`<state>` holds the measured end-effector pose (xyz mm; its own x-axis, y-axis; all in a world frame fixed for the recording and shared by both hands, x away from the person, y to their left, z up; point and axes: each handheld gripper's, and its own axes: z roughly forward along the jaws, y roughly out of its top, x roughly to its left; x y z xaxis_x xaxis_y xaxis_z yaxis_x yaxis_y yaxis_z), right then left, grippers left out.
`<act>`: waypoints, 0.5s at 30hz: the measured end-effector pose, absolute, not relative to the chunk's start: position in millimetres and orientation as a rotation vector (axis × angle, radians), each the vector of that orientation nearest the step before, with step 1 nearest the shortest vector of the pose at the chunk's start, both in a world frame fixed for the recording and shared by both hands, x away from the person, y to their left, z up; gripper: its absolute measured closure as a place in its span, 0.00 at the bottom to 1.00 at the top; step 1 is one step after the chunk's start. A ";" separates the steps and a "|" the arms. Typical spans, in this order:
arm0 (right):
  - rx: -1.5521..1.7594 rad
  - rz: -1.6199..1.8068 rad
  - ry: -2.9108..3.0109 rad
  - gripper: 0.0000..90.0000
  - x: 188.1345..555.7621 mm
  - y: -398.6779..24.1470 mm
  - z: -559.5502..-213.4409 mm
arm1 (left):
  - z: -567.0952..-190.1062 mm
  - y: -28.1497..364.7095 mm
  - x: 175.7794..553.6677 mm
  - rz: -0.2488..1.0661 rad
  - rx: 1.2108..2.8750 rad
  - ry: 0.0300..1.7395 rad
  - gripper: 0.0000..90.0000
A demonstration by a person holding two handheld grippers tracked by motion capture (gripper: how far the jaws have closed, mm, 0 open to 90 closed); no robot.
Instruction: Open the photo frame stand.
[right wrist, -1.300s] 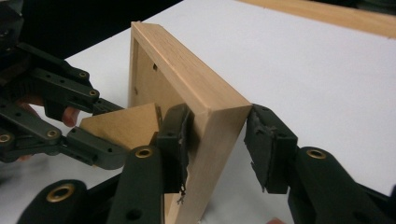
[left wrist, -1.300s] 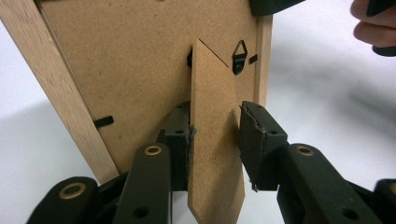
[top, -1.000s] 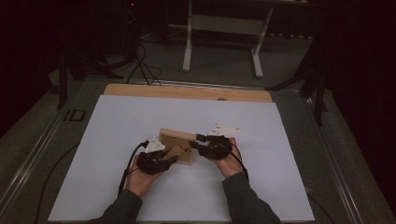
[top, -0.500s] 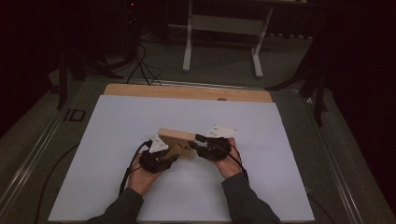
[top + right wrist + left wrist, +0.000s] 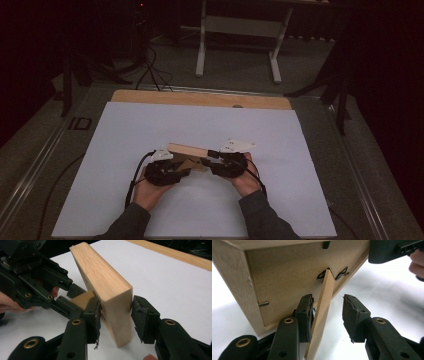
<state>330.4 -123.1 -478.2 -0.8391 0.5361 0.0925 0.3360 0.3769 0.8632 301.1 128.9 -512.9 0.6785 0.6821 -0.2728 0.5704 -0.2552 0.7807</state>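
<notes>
The left gripper's (image 5: 186,169) jaws have just been opening since the earlier frame, and the wooden picture frame (image 5: 187,150) now sits a little nearer the person, with both hands drawn slightly back toward the near edge of the table (image 5: 300,200). Nearest the camera in the high view, two sleeved forearms come in from the near edge, each hand holding a gripper. The left gripper, seen along its own jaws, stands open around the thin fold-out stand (image 5: 322,315) on the back of the frame: one pad lies against the stand, the other well clear of it. The right gripper (image 5: 214,159) straddles the frame's end (image 5: 117,315), one pad against the back and the other just at the front face; whether it truly presses cannot be told. The frame stands tilted on its edge on the white sheet, about midway across the table. Beyond it runs the bare wooden strip (image 5: 200,98) along the far edge.
</notes>
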 end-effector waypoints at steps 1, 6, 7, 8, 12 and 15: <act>0.782 1.454 2.438 0.64 329.7 -123.2 -478.4 | -513.3 129.9 300.6 0.131 1.937 0.980 0.66; 0.766 1.451 2.456 0.62 326.1 -121.7 -479.2 | -515.4 135.3 298.3 0.081 1.922 1.002 0.65; 0.767 1.453 2.459 0.61 325.7 -121.6 -479.4 | -515.9 135.9 297.7 0.078 1.919 1.007 0.65; 0.770 1.456 2.460 0.61 325.3 -121.6 -479.6 | -516.4 136.7 297.3 0.076 1.921 1.009 0.65; 0.777 1.467 2.462 0.60 324.9 -122.0 -480.5 | -517.8 138.7 295.6 0.070 1.925 1.021 0.64; 0.781 1.474 2.466 0.59 324.5 -122.2 -480.6 | -519.0 139.7 293.8 0.061 1.925 1.027 0.64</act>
<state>324.5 -122.2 -480.6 -0.8498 0.5128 0.1219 0.3503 0.3765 0.8576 293.8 139.7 -519.0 0.6503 0.6763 -0.3461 0.6303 -0.2259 0.7427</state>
